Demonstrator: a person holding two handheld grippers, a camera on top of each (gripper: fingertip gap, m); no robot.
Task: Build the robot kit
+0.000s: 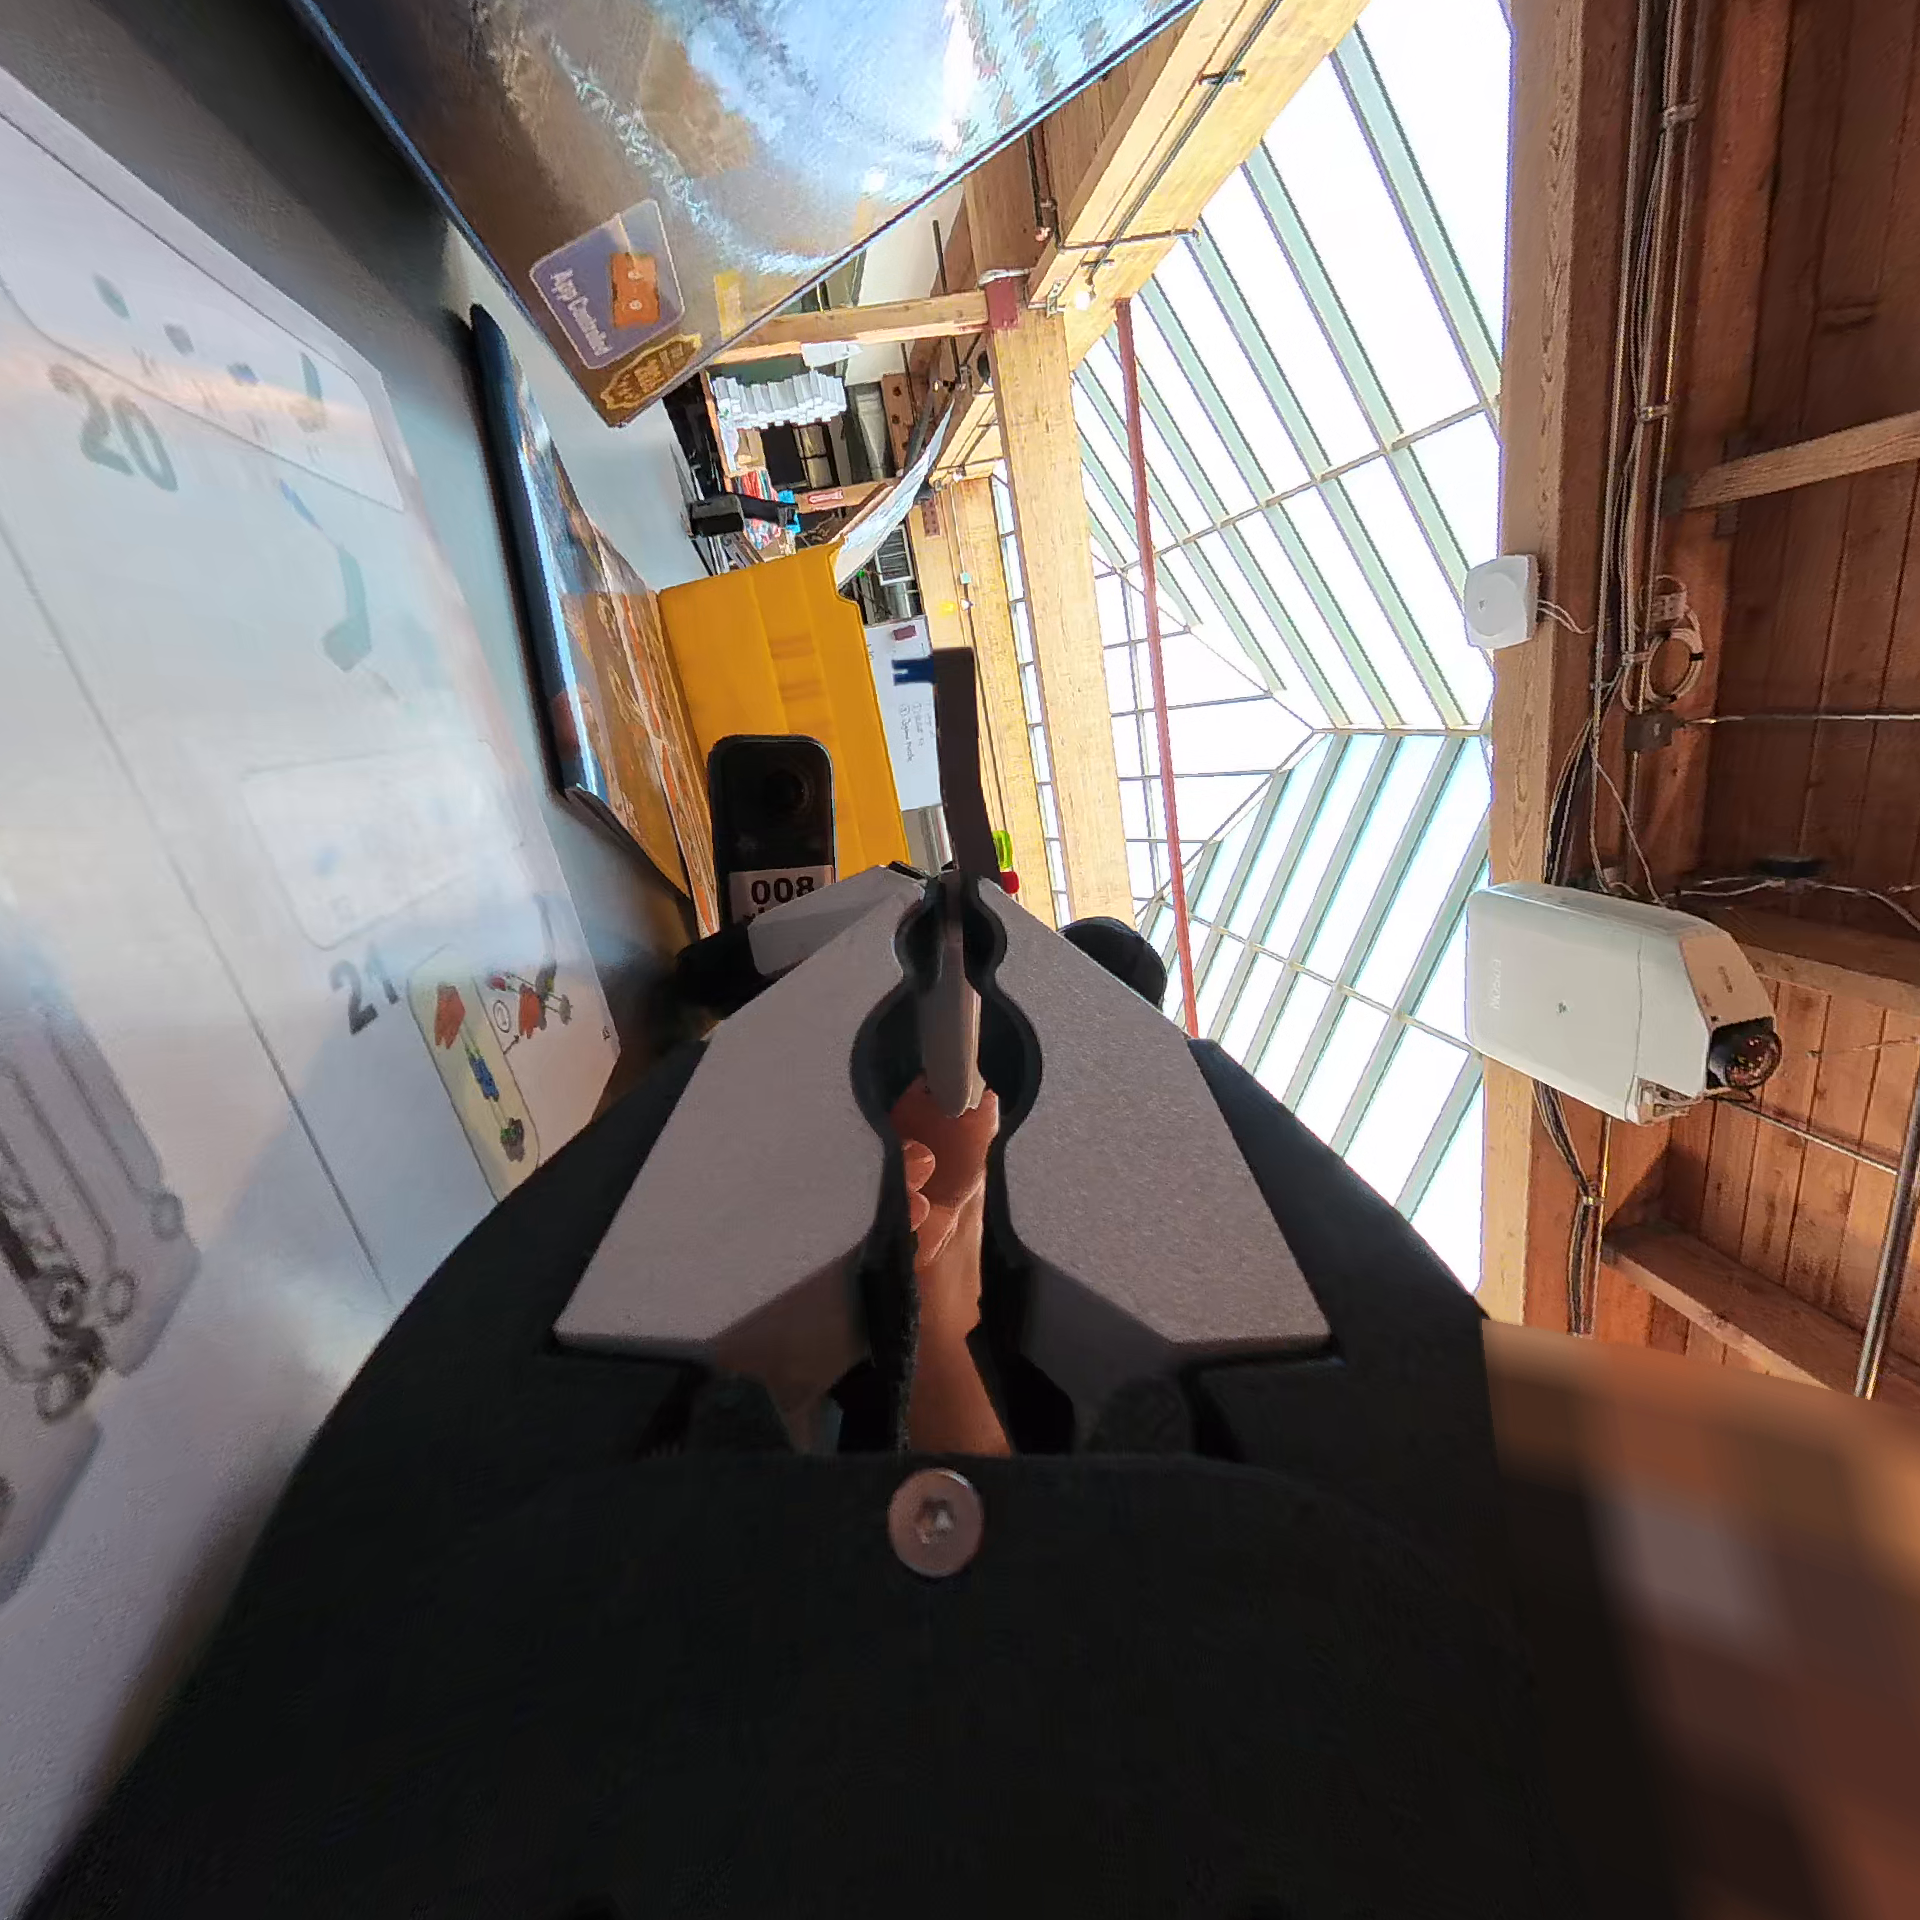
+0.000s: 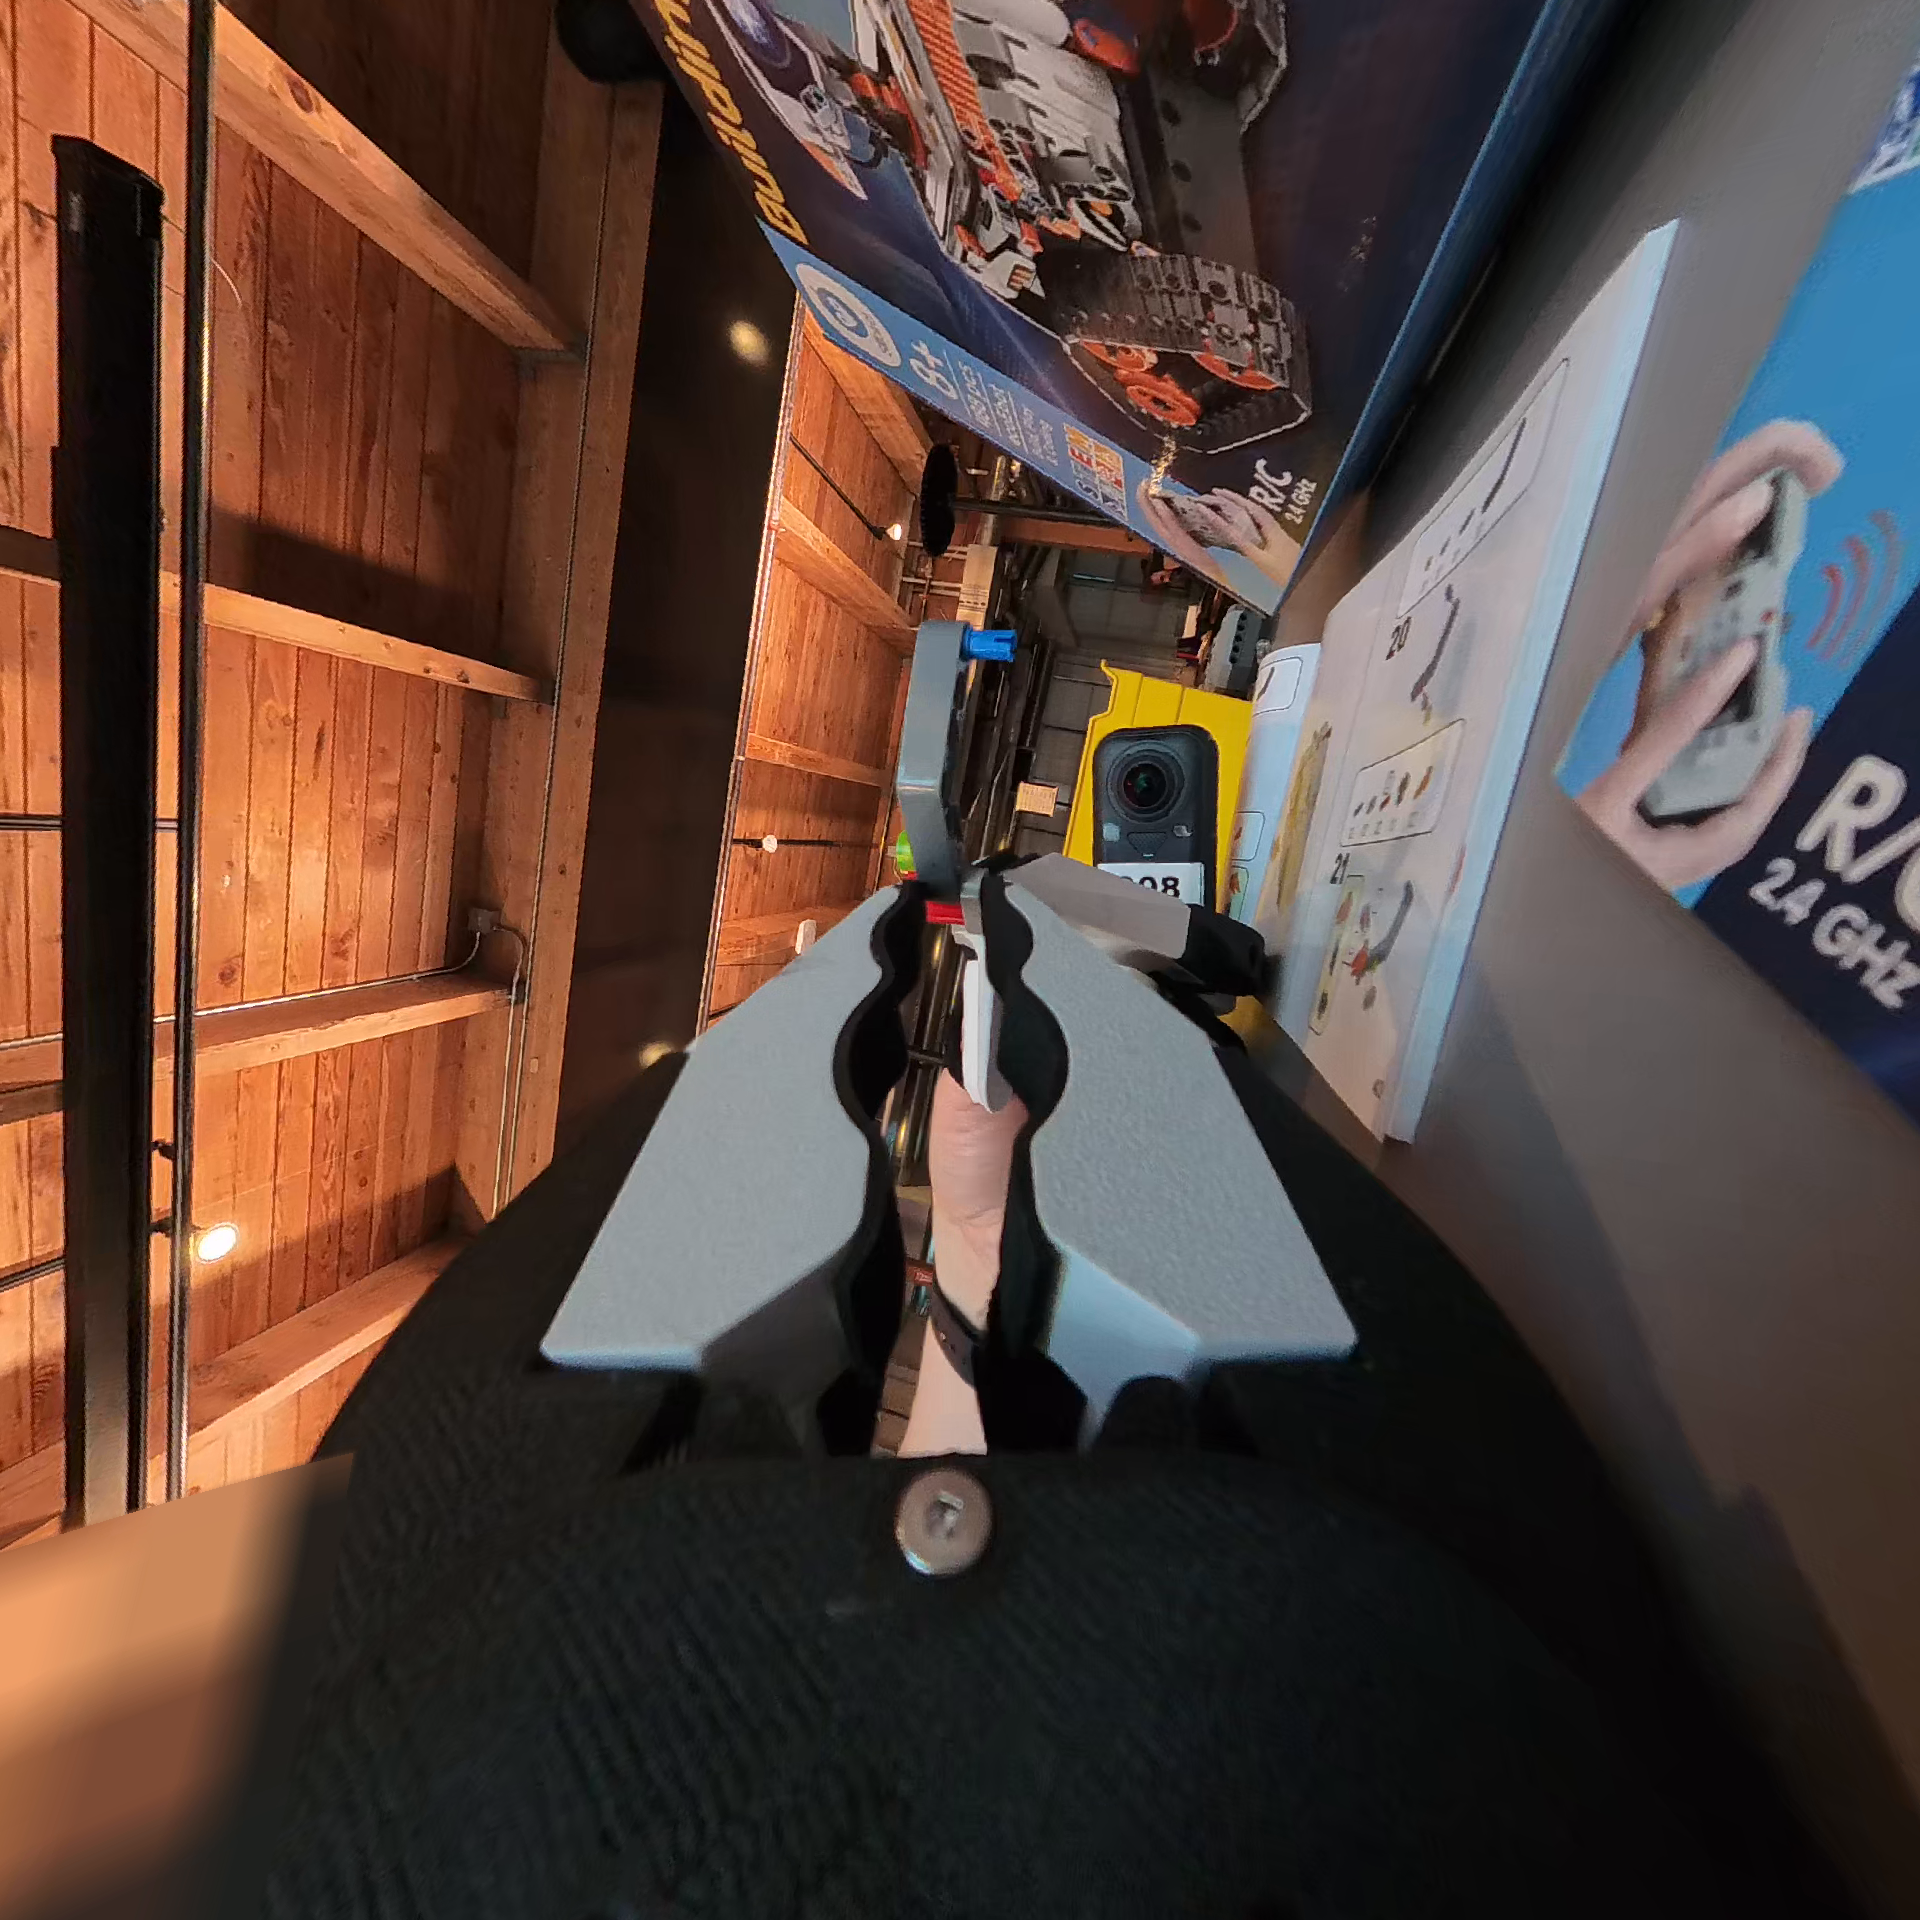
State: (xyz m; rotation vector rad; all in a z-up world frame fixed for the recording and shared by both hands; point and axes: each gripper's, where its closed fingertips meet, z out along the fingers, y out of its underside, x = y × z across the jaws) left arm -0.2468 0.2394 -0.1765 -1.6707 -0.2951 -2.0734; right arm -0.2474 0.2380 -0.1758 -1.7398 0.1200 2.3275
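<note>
My left gripper (image 1: 951, 888) is shut on a flat light grey building-toy piece (image 1: 954, 1003) that lies between its jaws. A dark beam (image 1: 958, 748) with a blue pin (image 1: 912, 670) sticks out past the tips. My right gripper (image 2: 948, 899) is shut on a whitish flat piece (image 2: 979, 1023). A grey bent beam (image 2: 928, 748) rises beyond its tips, with a blue pin (image 2: 987, 642) at its far end and a red pin (image 2: 941, 912) at its base. The two grippers face each other tip to tip. Each view shows the other gripper's camera (image 1: 771, 816) (image 2: 1153, 800).
An open instruction booklet (image 1: 260, 727) (image 2: 1455, 727) and a dark toy box (image 1: 727, 156) (image 2: 1091, 208) lie close by. A yellow bin (image 1: 779, 665) (image 2: 1174, 707) stands behind the grippers. A second blue box (image 2: 1787, 675) is near. A white projector (image 1: 1610, 997) hangs from wooden beams. The grippers are tip to tip, or close to it.
</note>
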